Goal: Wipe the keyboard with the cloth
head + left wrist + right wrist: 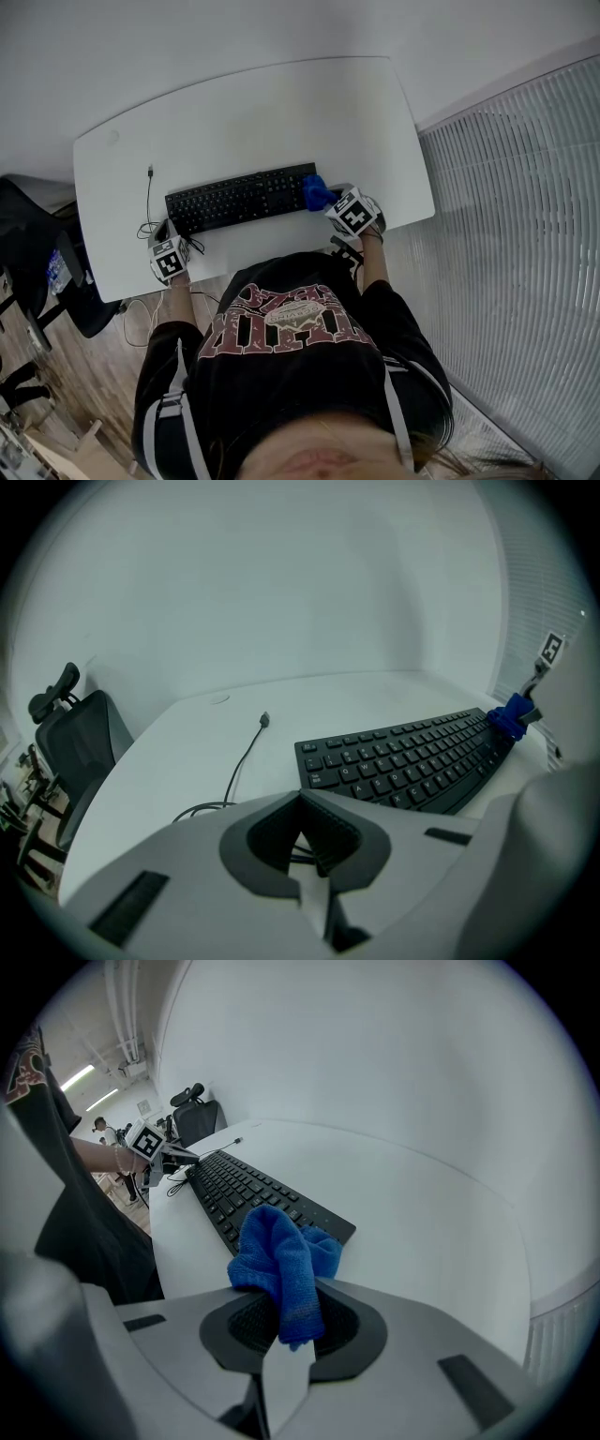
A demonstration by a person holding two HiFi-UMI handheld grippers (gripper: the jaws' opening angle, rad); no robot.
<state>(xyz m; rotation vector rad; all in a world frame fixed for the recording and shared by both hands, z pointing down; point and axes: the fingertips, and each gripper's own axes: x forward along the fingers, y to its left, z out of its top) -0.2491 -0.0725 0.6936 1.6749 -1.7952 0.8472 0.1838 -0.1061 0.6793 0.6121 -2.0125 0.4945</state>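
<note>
A fuzzy blue microfibre cloth is bunched over the right end of the flat black plastic keyboard. One fold is pinched between the dark ribbed pads of the right tongs. Just off the keyboard's left end, the left tongs are pressed together, empty. A thin black cable trails left of the keyboard across the smooth white rounded worktop, and its loops vanish behind the left tongs. The cloth covers the keyboard's right corner keys.
</note>
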